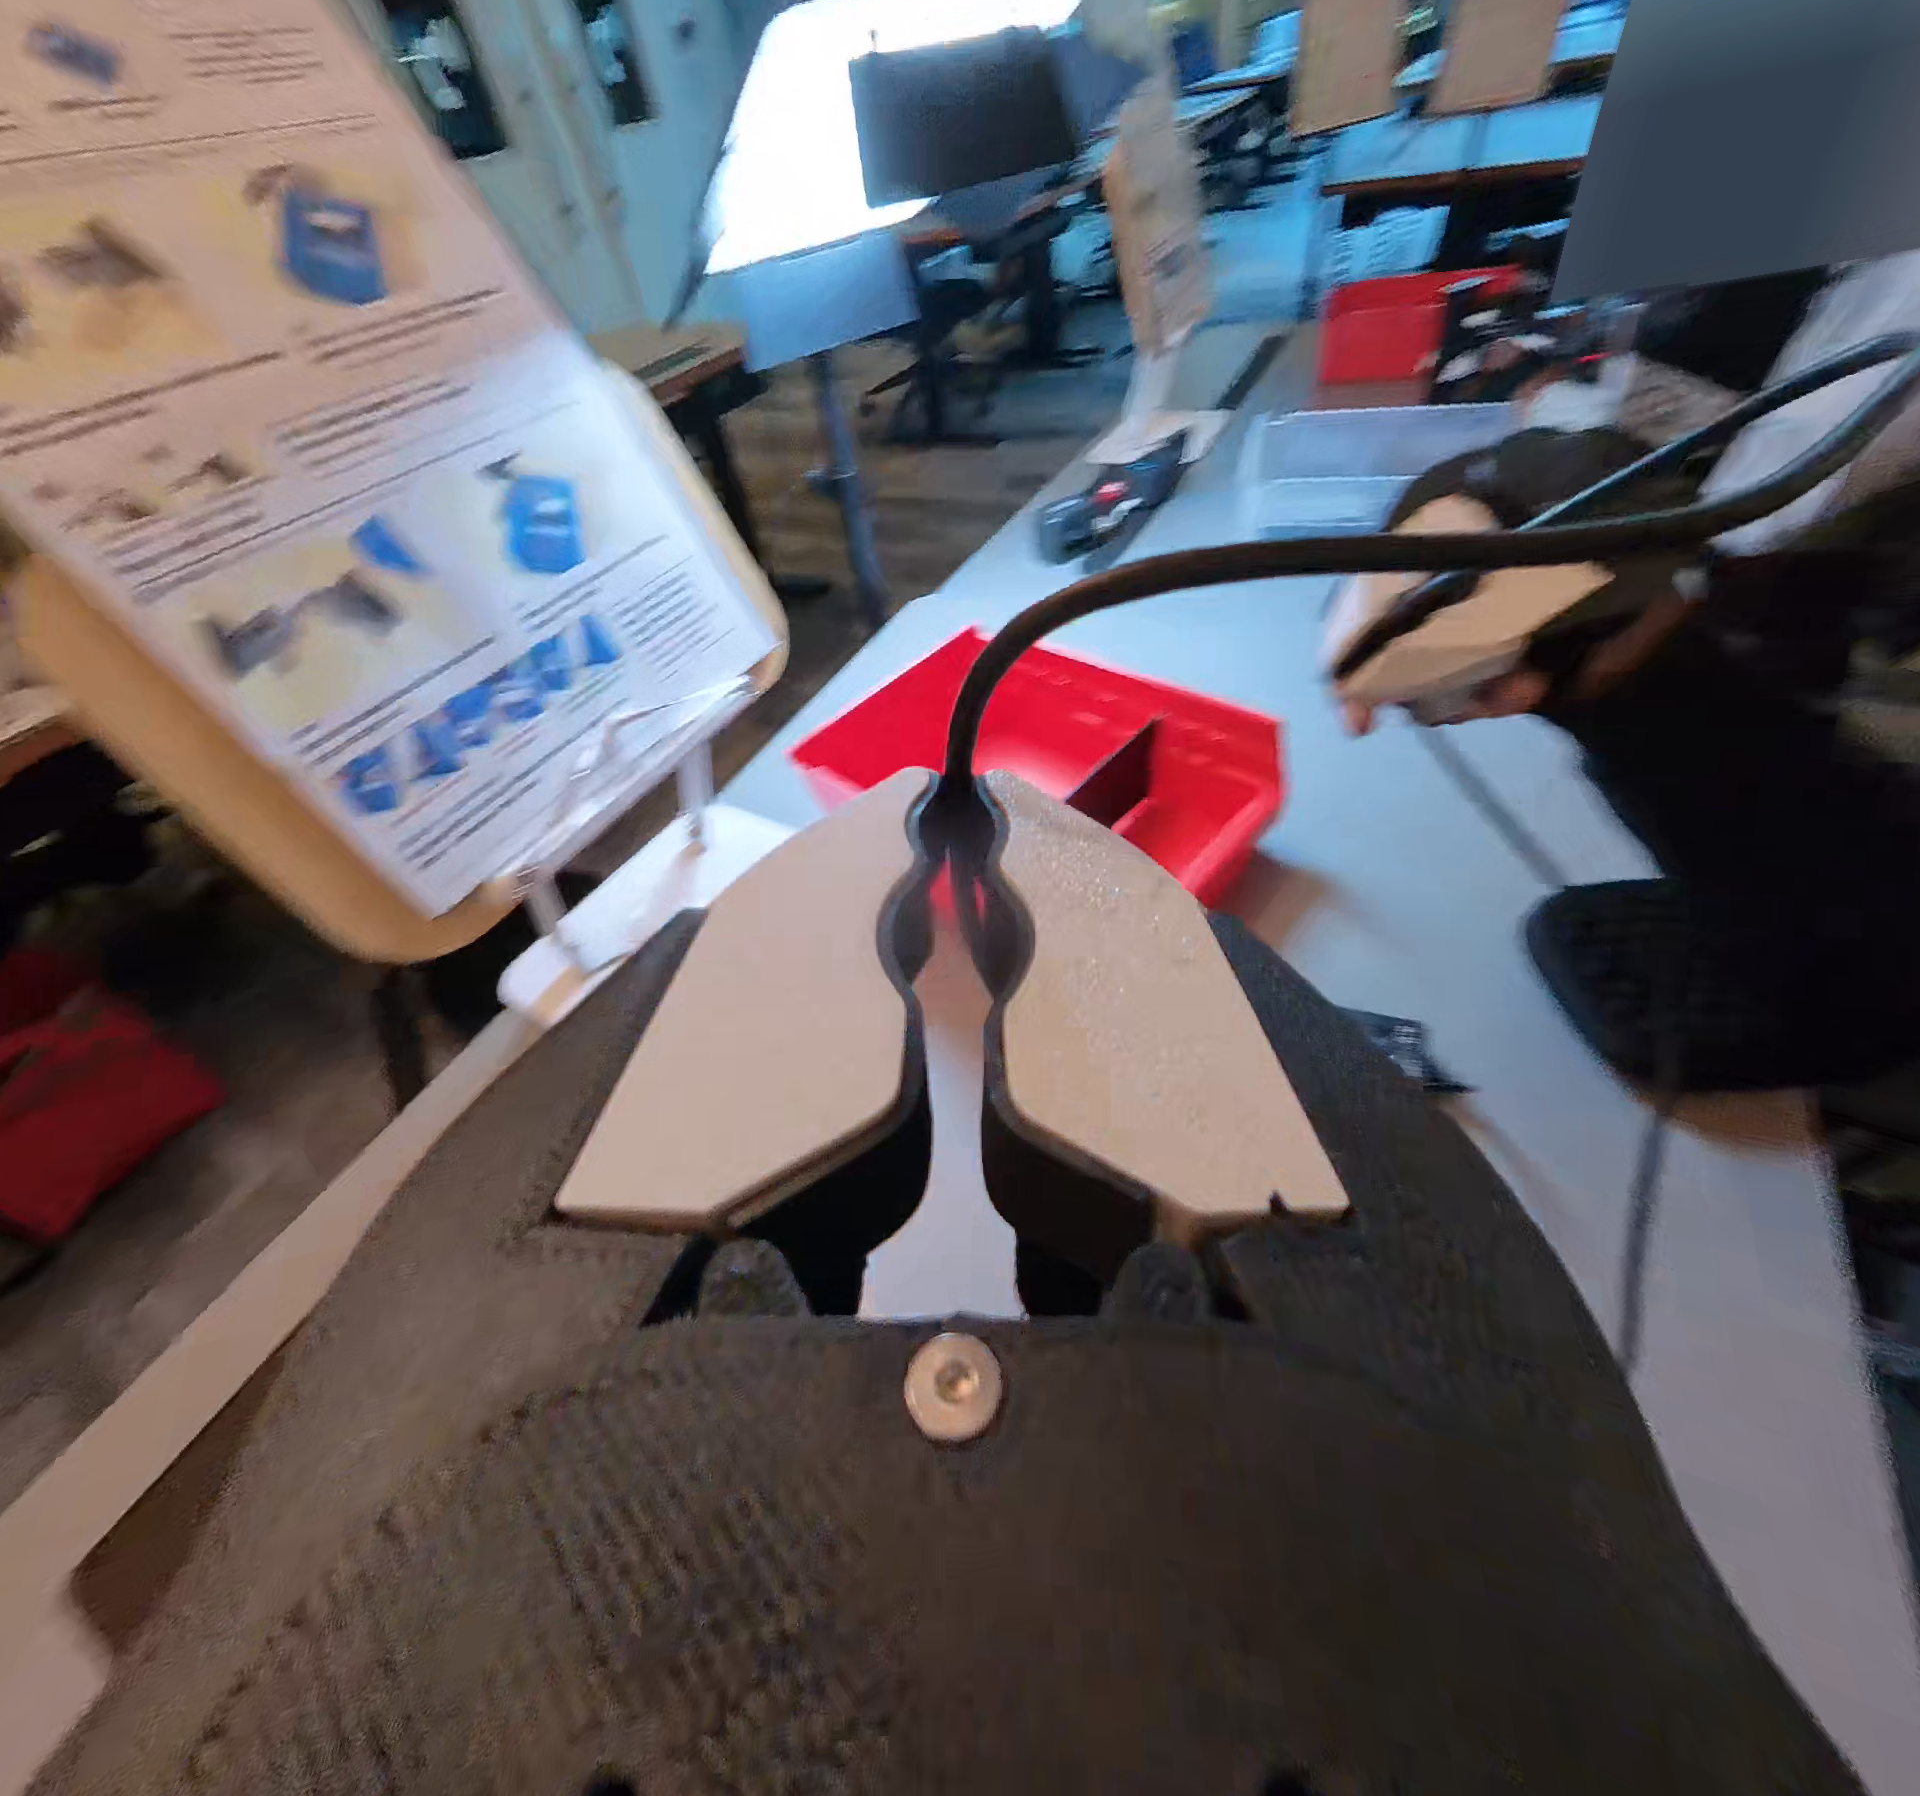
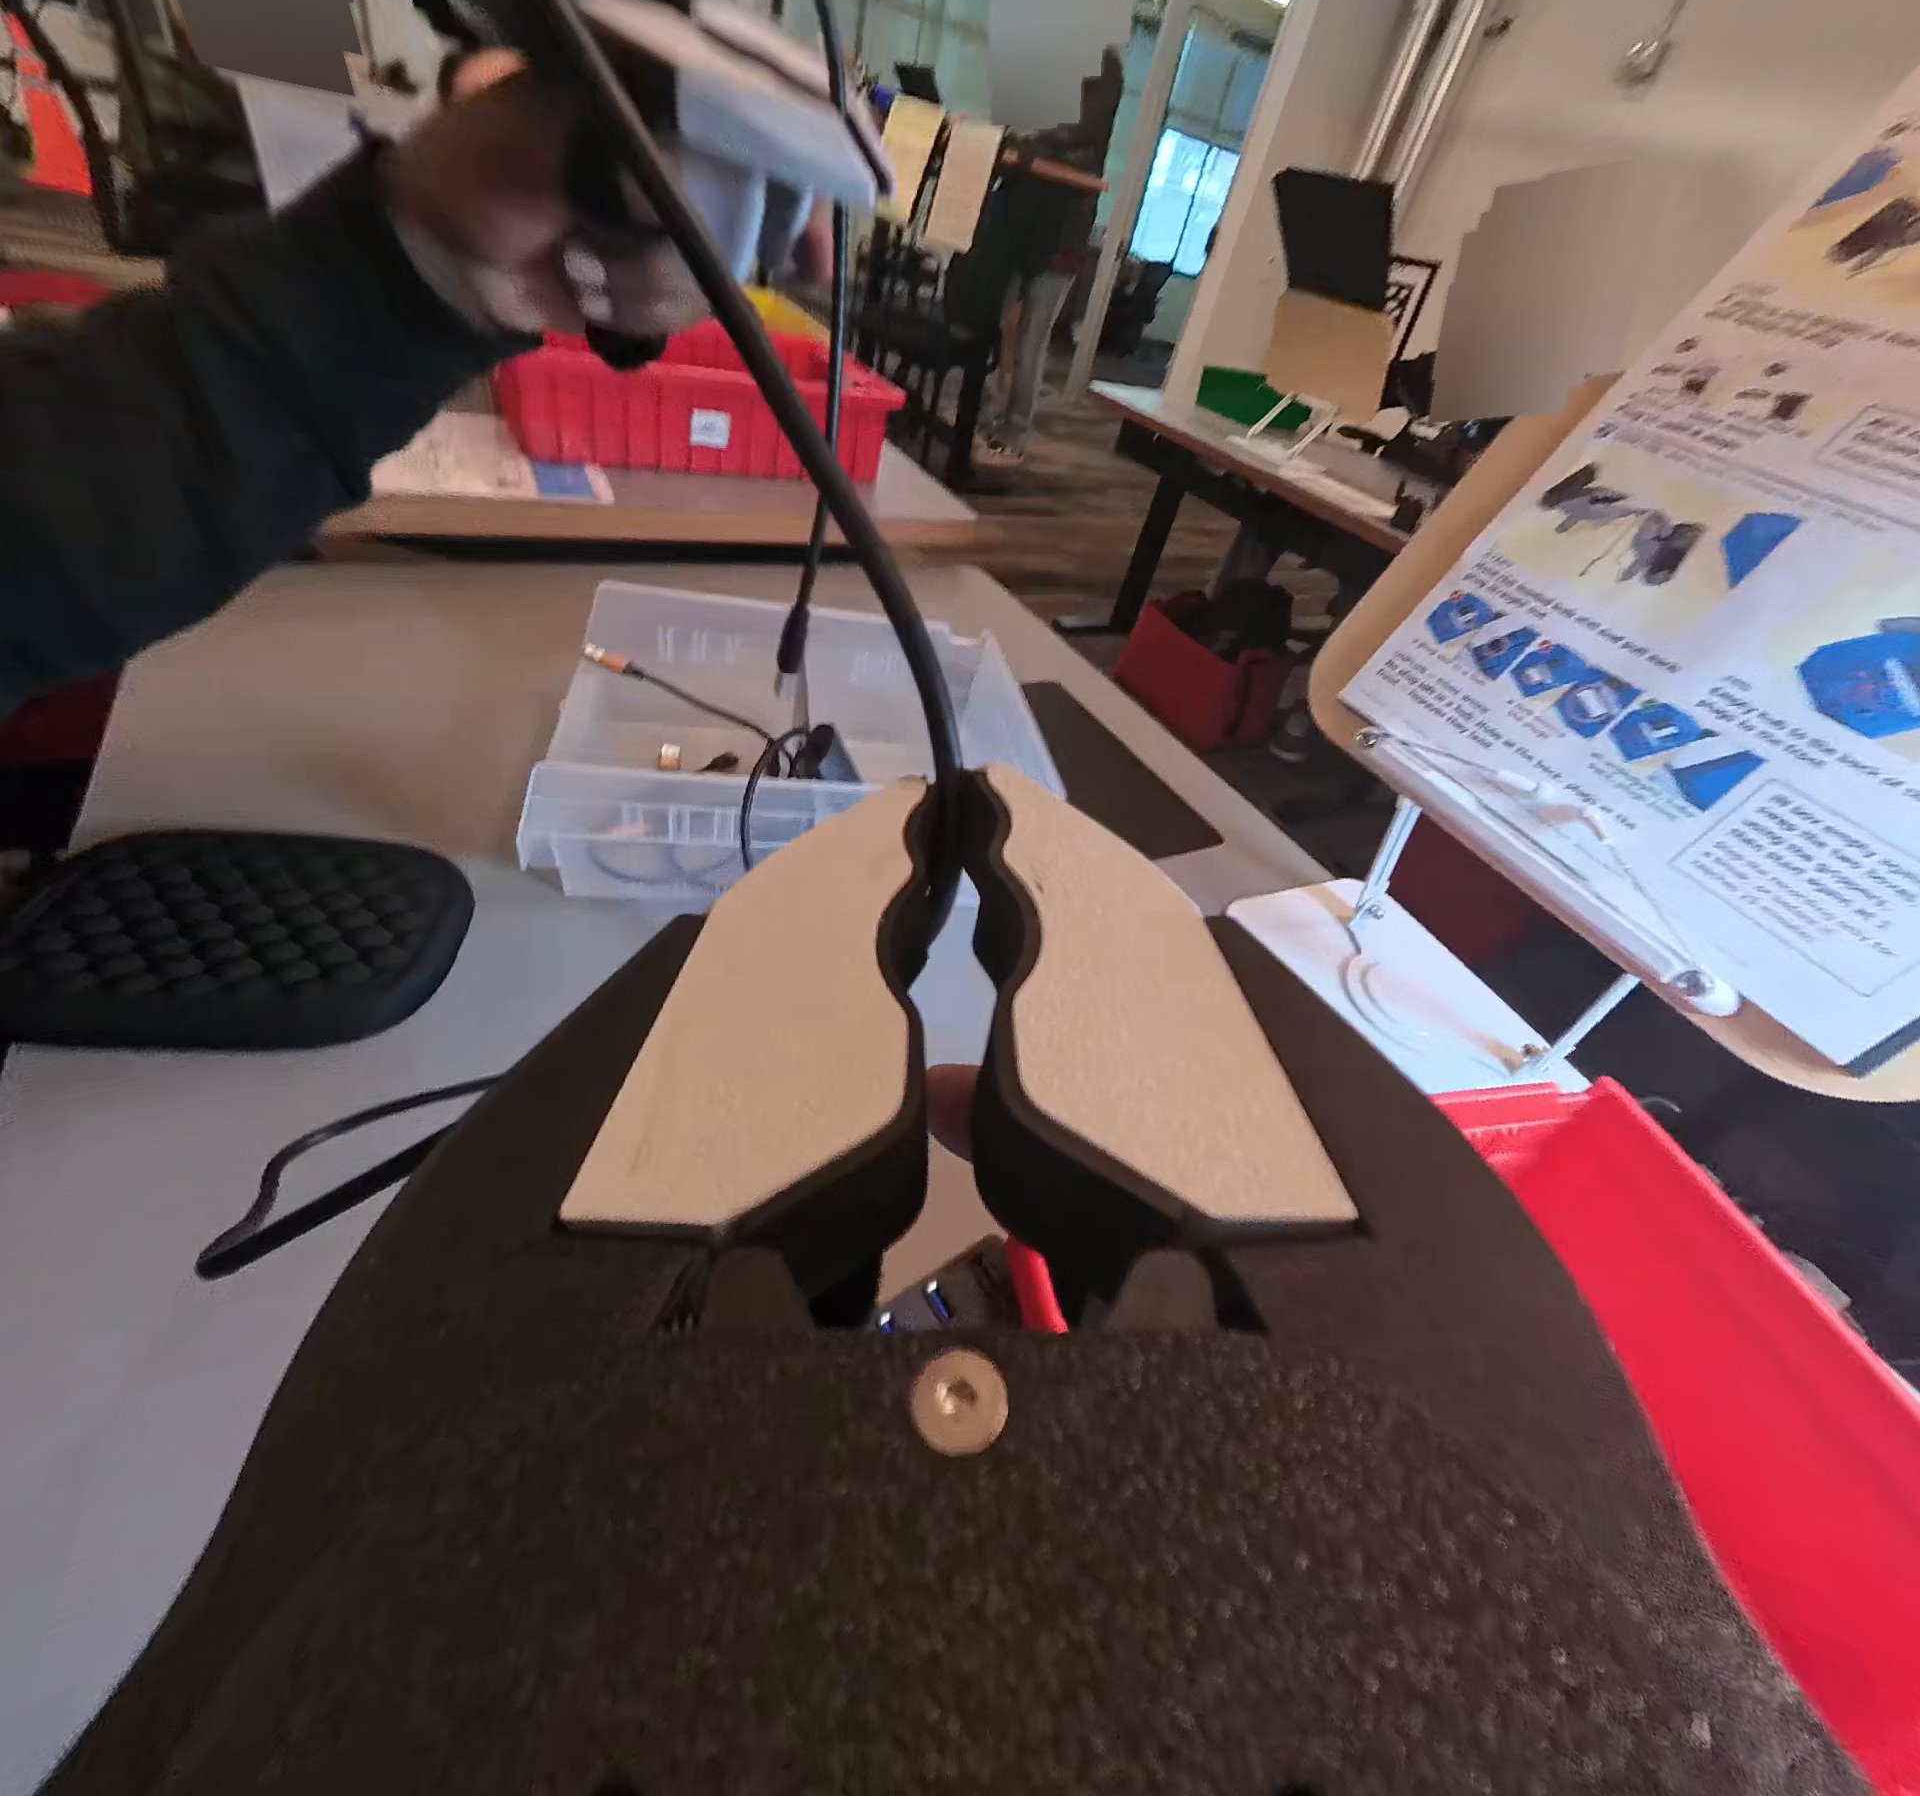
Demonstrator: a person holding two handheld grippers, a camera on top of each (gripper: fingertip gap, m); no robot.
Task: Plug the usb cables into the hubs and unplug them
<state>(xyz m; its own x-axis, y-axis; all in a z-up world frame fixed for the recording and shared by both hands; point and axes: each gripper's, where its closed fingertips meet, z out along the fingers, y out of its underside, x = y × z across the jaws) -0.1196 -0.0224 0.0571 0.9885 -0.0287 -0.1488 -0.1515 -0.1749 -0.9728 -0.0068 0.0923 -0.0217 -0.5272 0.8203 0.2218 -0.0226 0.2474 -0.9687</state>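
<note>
My left gripper is shut on a black USB cable at its tips. The cable arcs up and right to the other gripper, held in a hand. In the right wrist view, my right gripper is shut on the same kind of black cable, which runs up-left to the other gripper. A loose cable end with a plug hangs above a clear tray. A hub with blue ports shows low between the right fingers, mostly hidden.
A red bin sits on the white table behind the left gripper and shows at the right in the right wrist view. The clear tray holds cables. A black dimpled pad and an instruction board stand nearby. Spacing between my two grippers at the tips: around 20 cm.
</note>
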